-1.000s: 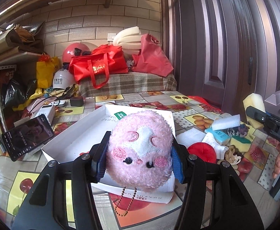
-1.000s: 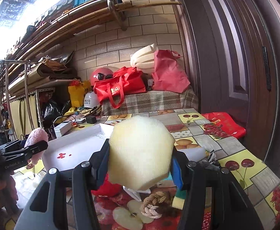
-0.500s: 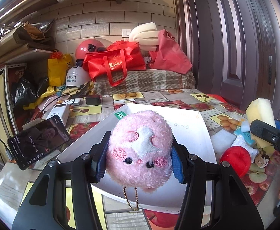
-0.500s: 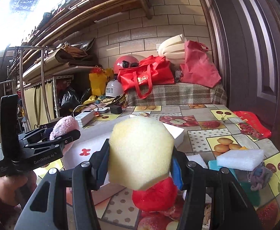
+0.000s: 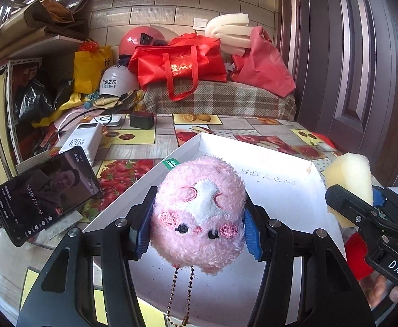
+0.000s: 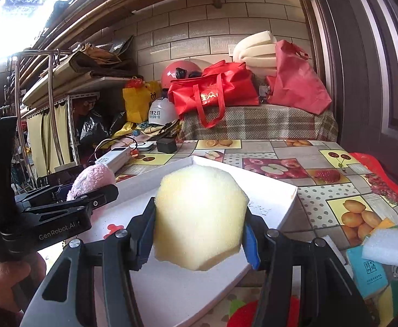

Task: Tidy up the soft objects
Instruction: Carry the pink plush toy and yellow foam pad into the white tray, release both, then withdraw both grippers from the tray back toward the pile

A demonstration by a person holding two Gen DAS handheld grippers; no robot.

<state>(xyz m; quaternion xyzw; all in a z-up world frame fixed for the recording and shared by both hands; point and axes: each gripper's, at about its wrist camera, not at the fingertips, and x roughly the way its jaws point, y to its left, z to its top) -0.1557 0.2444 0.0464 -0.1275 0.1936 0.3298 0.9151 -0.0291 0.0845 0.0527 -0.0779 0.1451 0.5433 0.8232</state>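
Note:
My left gripper (image 5: 197, 230) is shut on a pink plush ball (image 5: 199, 215) with a bead chain hanging below, held above the near part of a white shallow box (image 5: 275, 169). My right gripper (image 6: 199, 233) is shut on a yellow sponge (image 6: 199, 218), held above the same white box (image 6: 278, 193). The sponge also shows in the left wrist view (image 5: 348, 174) at the right, and the plush in the right wrist view (image 6: 91, 178) at the left.
A phone (image 5: 45, 190) leans at the left, with a white power bank (image 5: 83, 141) behind it. A red soft item (image 5: 358, 253), a white foam block (image 6: 389, 246) and a teal packet (image 6: 367, 269) lie right of the box. Red bags (image 5: 180, 62) stand at the back.
Both grippers have moved left and forward over the white box, each still holding its object. The box fills more of both views now.

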